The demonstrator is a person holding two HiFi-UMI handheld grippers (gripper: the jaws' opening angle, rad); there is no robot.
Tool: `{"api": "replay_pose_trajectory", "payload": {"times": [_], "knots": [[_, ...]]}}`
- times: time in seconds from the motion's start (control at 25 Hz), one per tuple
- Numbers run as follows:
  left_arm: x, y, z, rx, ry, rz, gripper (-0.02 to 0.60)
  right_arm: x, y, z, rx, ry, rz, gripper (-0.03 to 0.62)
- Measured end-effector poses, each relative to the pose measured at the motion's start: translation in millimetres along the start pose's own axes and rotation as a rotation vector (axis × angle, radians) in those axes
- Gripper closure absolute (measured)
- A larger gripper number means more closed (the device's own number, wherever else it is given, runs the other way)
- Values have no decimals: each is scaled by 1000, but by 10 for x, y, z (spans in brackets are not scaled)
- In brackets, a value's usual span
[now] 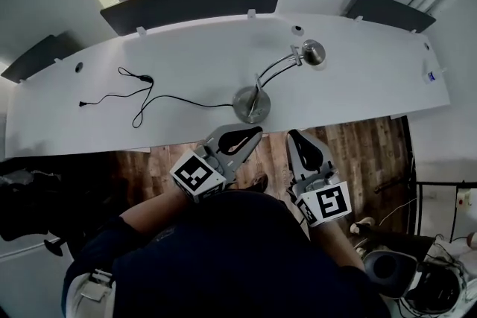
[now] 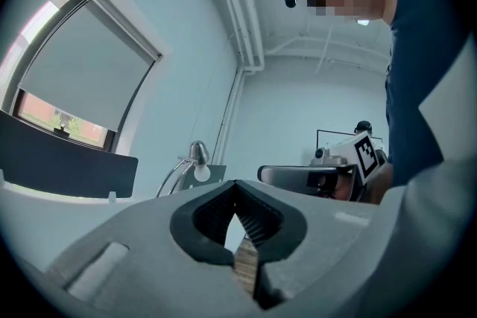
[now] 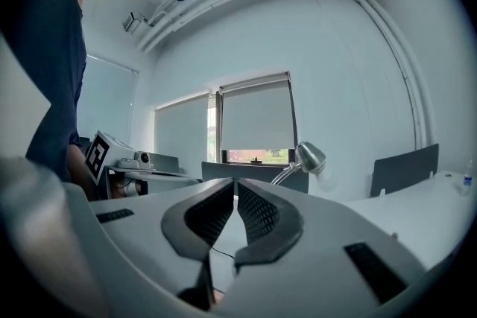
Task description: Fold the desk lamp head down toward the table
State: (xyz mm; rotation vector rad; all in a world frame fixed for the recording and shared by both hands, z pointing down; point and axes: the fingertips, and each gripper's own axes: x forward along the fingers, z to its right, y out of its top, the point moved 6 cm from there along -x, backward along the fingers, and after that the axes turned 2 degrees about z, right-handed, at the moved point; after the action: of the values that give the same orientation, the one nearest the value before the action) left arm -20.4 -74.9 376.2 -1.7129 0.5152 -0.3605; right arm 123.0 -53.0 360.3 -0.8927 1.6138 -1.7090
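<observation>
A silver desk lamp stands on the white desk, its round base near the front edge. Its curved double arm rises to the head, which is raised and points right. The lamp head shows small in the left gripper view, and the lamp head shows past the jaws in the right gripper view. My left gripper is shut and empty, just short of the desk edge below the base. My right gripper is shut and empty beside it. Neither touches the lamp.
A black cable with a switch trails left from the lamp base across the desk. Dark divider panels stand along the desk's far edge under a window. Wooden floor lies below the desk, with a chair and bags at the right.
</observation>
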Motion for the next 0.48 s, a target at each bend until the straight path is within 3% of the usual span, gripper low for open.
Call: {"api": "replay_pose_trajectory", "payload": {"times": [0.48], "knots": [[328, -354, -433, 61, 178, -98, 575, 296, -31, 550, -60, 107, -2, 552]]}}
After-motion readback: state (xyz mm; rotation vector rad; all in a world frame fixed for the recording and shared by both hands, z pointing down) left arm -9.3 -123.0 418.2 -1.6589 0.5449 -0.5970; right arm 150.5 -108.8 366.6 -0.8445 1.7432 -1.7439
